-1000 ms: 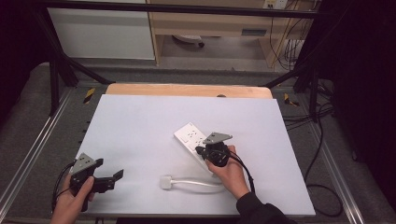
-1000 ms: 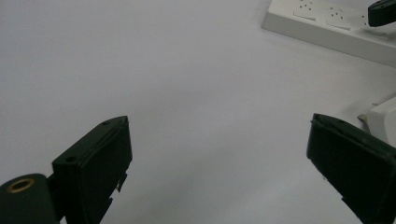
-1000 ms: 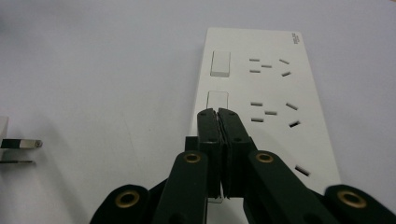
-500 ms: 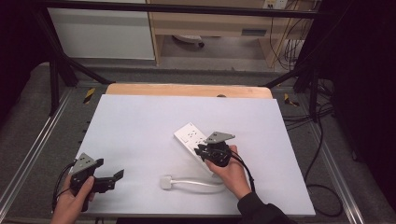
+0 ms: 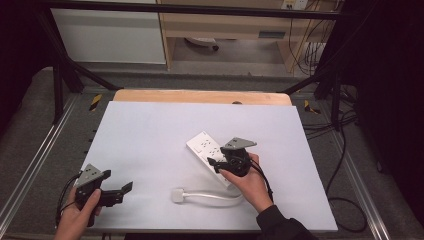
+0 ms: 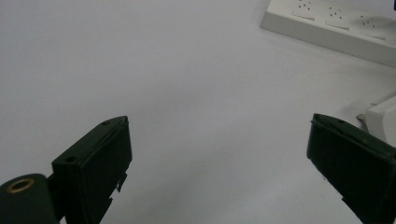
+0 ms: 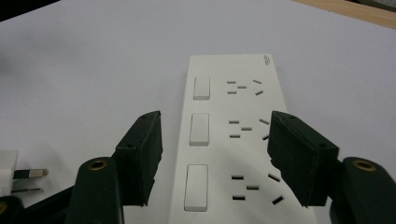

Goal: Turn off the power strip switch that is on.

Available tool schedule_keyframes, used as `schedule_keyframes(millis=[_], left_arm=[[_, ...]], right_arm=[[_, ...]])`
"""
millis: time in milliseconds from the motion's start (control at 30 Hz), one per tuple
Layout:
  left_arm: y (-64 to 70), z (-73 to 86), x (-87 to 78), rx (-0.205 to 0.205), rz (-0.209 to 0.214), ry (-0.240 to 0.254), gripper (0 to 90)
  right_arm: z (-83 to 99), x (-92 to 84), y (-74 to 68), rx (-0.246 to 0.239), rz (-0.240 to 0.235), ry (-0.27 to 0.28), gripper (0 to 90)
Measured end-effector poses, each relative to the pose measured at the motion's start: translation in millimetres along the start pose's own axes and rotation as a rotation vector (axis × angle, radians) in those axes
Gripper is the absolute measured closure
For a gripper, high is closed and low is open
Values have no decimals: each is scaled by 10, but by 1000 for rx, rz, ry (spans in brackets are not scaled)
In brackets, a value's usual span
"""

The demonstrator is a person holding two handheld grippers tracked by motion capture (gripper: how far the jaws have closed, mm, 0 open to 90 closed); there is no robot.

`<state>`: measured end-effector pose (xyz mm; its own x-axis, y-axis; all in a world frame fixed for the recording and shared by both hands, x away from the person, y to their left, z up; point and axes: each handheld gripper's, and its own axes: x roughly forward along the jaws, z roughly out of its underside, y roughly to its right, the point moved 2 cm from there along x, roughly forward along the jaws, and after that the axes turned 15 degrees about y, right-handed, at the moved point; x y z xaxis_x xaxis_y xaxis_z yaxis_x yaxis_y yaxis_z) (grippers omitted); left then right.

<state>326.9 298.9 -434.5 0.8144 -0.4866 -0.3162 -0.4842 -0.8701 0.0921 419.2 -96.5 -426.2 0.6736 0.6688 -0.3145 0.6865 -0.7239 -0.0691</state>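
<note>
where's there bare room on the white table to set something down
The far left stretch of the white table top is bare, bordered by the wooden back edge and the white three-socket power strip. The right strip past the right gripper is free too. Crowded: near centre, where the white cable and plug lie, and the near left corner by the left gripper.

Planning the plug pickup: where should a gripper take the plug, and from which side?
Grip the plug across its white body, jaws on the two flat sides, coming from above. It lies flat on the table, prongs pointing away from the strip and its cable trailing right, so both ends are poor holds.
</note>
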Motion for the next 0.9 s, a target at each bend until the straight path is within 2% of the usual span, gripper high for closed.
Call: schedule_keyframes(millis=[133,300,467,767,900], left_arm=[[0,0,0,0,0,0,67],[0,-1,-1,0,0,1,67],[1,-1,-2,1,0,0,67],[0,-1,-3,1,0,0,67],[1,-1,-5,1,0,0,67]], right_arm=[[-25,-19,-5,-10,3,11,300],[-41,-27,-13,-15,22,9,160],[-55,-30,-7,-8,34,22,73],[-106,-96,-15,-35,44,62,39],[-129,-145,10,-35,57,57,39]])
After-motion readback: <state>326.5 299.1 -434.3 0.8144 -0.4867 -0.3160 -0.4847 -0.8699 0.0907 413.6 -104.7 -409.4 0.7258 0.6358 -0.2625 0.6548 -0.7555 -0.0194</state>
